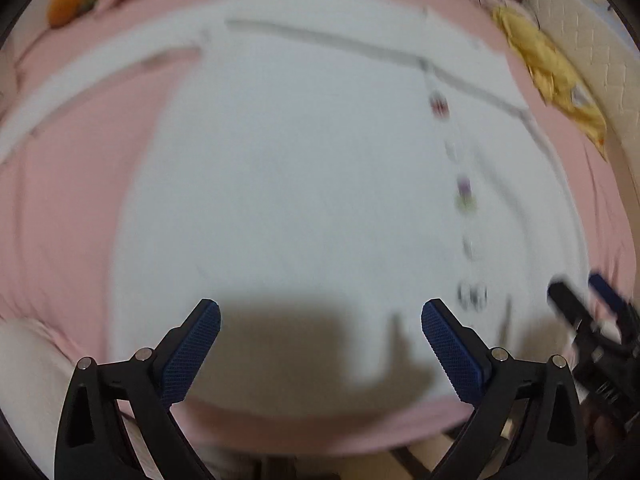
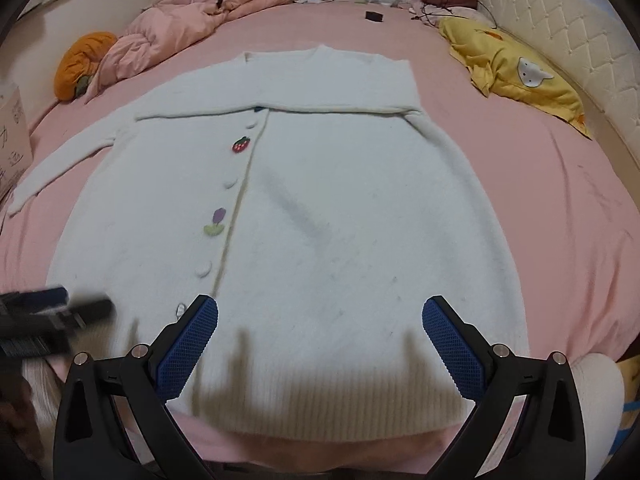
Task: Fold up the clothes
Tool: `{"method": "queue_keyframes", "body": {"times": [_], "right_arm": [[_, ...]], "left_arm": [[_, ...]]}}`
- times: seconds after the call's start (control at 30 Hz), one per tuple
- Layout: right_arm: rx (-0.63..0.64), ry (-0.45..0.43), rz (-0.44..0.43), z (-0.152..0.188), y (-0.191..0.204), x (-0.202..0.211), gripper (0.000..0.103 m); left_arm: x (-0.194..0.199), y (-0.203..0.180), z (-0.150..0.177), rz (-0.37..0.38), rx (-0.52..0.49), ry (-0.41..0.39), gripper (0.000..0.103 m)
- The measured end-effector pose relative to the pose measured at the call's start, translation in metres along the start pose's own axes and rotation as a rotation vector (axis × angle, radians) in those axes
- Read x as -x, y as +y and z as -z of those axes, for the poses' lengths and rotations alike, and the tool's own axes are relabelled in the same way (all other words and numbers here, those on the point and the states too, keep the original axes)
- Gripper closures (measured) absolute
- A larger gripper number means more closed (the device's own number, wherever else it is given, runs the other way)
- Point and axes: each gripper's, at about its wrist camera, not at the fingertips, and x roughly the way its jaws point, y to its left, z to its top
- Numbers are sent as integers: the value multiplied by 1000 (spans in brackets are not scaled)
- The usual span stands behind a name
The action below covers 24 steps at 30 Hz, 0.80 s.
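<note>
Right gripper (image 2: 320,320) hangs low over the ribbed hem, jaws spread wide, nothing between them; by the look of it, lining up for a grab at the bottom edge. Left gripper (image 1: 320,320) matches it, splayed wide and empty, its view smeared with blur. Just ahead of both tools the white cardigan (image 2: 320,208) lies flat on the pink bed sheet (image 2: 560,208), buttons up, hem nearest, collar far. One sleeve is already laid across the chest; the other sleeve (image 2: 60,160) trails out sideways. Beyond, a yellow pillow (image 2: 516,68) and a pink duvet (image 2: 192,20).
</note>
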Motion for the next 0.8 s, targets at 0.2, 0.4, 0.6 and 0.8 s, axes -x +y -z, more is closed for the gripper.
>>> {"method": "queue_keyframes", "body": {"times": [0.2,0.4,0.6,0.8], "right_arm": [[-24,-2,-11,3,-4,0,1],[-20,-11,-7,1,-5,1,1],[10,-11,6,-1,-1,1,1],[106,-21,-81,-23,13,-7,1]], "left_arm": [[6,-1,0,-62,-27,-23,2],[7,3,-2,-62,-18,-35,2],[-5,10,-10,-61,-20,-30,2],[-25,21,-13,-43,-17,-22,2]]}}
